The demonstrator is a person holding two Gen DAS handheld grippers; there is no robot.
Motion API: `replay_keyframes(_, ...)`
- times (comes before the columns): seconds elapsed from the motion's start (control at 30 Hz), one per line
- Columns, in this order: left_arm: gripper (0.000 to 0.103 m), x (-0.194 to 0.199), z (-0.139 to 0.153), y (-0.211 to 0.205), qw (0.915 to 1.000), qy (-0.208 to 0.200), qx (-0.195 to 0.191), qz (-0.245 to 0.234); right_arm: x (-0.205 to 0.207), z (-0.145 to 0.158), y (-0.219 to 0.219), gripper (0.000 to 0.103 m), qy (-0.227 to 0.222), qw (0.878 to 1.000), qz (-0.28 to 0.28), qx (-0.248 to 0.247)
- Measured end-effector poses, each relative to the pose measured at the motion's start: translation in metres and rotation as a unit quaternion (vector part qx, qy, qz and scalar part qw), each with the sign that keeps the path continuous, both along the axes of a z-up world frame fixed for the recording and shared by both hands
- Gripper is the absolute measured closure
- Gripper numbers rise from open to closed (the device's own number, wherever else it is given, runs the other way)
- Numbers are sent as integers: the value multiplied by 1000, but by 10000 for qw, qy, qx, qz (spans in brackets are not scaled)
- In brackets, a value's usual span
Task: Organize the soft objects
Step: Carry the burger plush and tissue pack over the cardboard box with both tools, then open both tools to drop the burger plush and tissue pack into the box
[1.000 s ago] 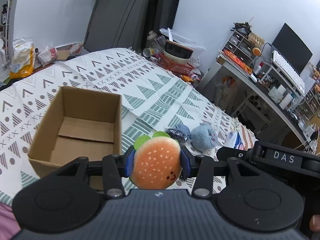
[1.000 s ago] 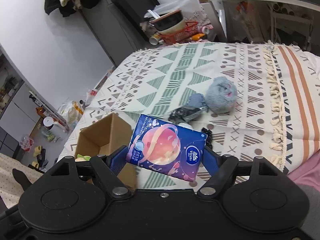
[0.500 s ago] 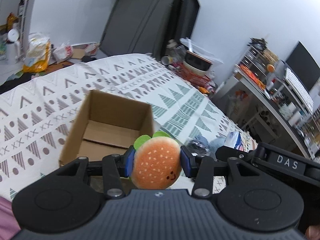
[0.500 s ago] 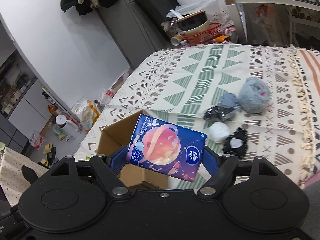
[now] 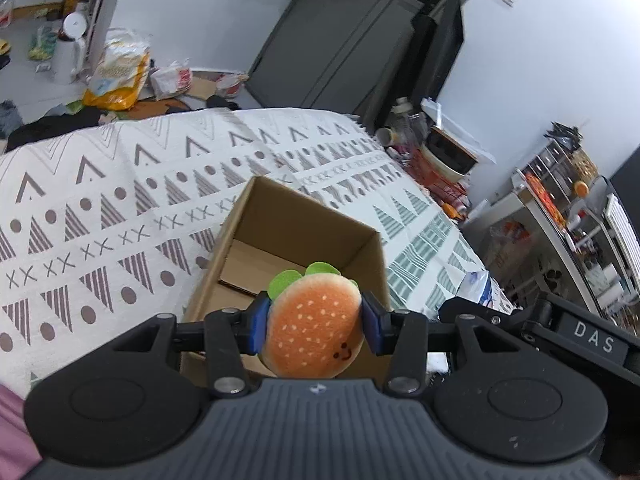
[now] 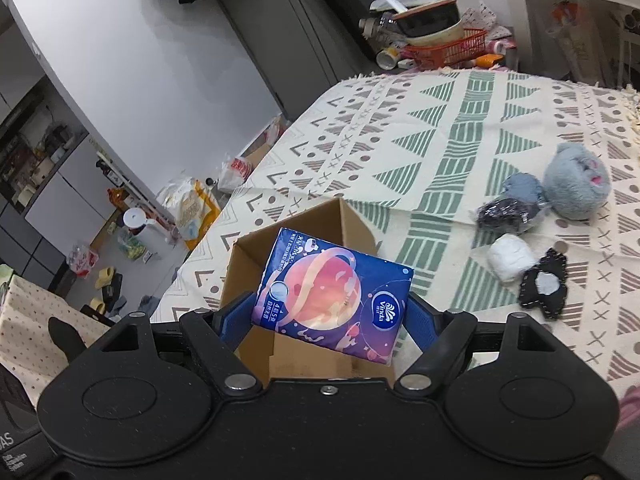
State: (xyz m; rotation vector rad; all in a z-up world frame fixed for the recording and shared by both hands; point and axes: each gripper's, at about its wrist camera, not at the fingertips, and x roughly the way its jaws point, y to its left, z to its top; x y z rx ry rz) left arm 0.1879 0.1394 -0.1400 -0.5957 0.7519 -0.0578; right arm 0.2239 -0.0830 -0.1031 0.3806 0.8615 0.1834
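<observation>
- Left fingers (image 5: 256, 326) pinching burger (image 5: 314, 326) by its sides, above near edge of box (image 5: 296, 216); left gripper (image 5: 314, 330) closed on it.
- Right fingers (image 6: 416, 316) clamped on tissue pack (image 6: 332, 292), tilted, over same box (image 6: 352, 220); right gripper (image 6: 320, 318) closed on it.
- Likely risks: both grippers over one small opening, so could collide; pack probably too wide to drop flat, might catch on rim; burger, released this near the edge, might bounce out; light box could tip or slide if knocked.
- Still out on blanket (image 6: 460, 120), right of box: grey plush (image 6: 576, 188), blue plush (image 6: 522, 188), dark bundle (image 6: 502, 216), white roll (image 6: 512, 258), black patch (image 6: 546, 284).
- Patterned blanket over soft bed, so unsteady footing for box.
- Cluttered room: bags on floor far left, dark cabinet by far wall, shelves far right.
</observation>
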Motion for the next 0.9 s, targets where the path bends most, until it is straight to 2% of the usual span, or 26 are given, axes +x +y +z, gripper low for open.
replay_keyframes(0.17, 53, 8, -11, 6, 9997, 97, 0, 229, 9, -8, 11, 26, 106, 9999, 39, -27)
replay_keyframes(0.33, 37, 10, -14, 14, 9977, 333, 51, 588, 15, -15, 20, 26, 179, 9998, 73, -44)
replay_keyframes(0.4, 36, 10, -12, 19, 9967, 402, -26, 701, 16, -16, 23, 26, 210, 9997, 102, -21)
replay_keyframes(0.67, 29, 4, -1, 22, 9967, 382, 219, 678, 17, -11, 30, 24, 209, 9995, 227, 118)
replay_keyframes(0.77, 28, 4, 2, 22, 9968, 408, 210, 655, 14, -8, 29, 9, 213, 9993, 239, 180)
replay_keyframes(0.9, 27, 2, 9, 20, 9969, 415, 260, 614, 10, -3, 19, 7, 179, 9997, 109, 159)
